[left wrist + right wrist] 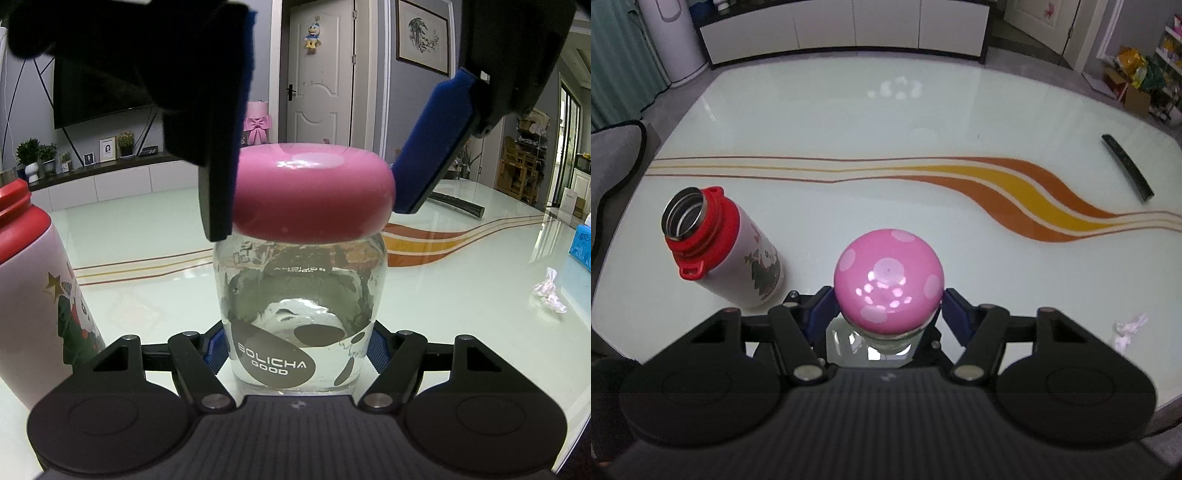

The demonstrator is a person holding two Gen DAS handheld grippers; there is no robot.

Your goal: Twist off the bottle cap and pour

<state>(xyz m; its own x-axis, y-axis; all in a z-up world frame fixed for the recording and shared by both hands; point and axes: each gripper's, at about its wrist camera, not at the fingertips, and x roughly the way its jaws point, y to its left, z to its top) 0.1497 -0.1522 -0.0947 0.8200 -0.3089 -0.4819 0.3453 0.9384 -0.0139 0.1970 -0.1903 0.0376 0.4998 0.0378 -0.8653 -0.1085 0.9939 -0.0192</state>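
Observation:
A clear glass bottle [299,314] marked BOLICHA GOOD stands on the table with some clear liquid in it. Its pink spotted mushroom cap [312,194] sits on top. My left gripper [297,350] is shut on the bottle's lower body. My right gripper [314,177] comes down from above, its blue pads [436,144] against both sides of the cap. In the right wrist view the cap [888,286] fills the space between the right gripper's [886,310] fingers. An open red-and-white flask [727,243] stands to the left of the bottle.
The glass table [886,122] has an orange and yellow wave stripe. A black remote [1128,168] lies at the far right. A crumpled wrapper [1128,330] lies at the right. A blue tissue box [580,247] is at the right edge.

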